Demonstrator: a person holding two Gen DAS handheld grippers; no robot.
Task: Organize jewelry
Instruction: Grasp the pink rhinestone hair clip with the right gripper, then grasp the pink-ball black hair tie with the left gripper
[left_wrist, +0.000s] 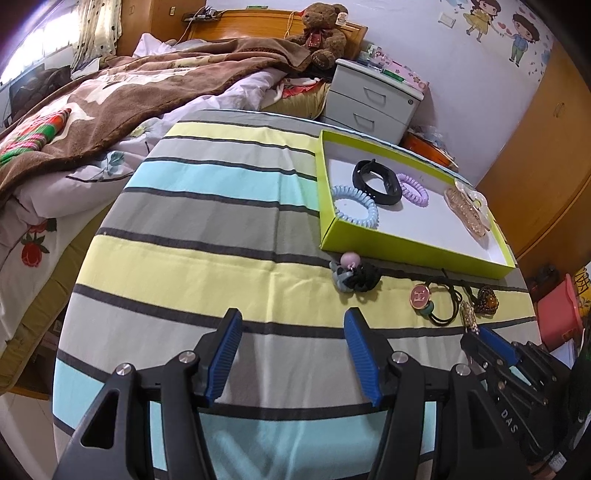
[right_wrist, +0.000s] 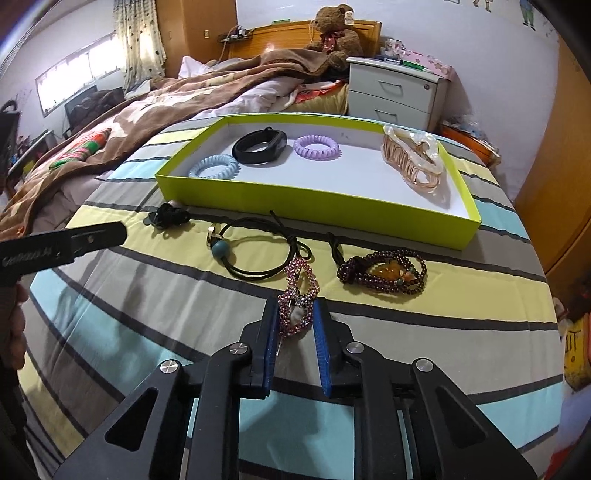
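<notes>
Your right claw (right_wrist: 295, 325) has closed onto the near end of the rhinestone hair clip (right_wrist: 298, 295), which lies on the striped cloth of the counter (right_wrist: 147, 295) towards its near edge, in front of the green tray (right_wrist: 314, 205). Judge the clip as light and rigid: a metal frame crusted with small pink stones, bumpy and likely to shed one if you squeeze hard. The ribbed blue pads should bite well on that rough surface. You hold it across its narrow width at one end, so expect the far end to droop or swing when lifted.

Your left claw (left_wrist: 293, 354) hangs open over bare cloth with nothing between its pads.

Just beyond the clip, the thin black elastic with the round charm (right_wrist: 258, 251) is soft and floppy; the dark beaded bracelet (right_wrist: 384, 273) beside it is slack, heavier and liable to slide. Inside the tray, the coil ties (right_wrist: 214, 166) are springy plastic, the black band (right_wrist: 260, 146) smooth, and the large translucent claw clip (right_wrist: 410, 155) hard, glossy and brittle-looking.
</notes>
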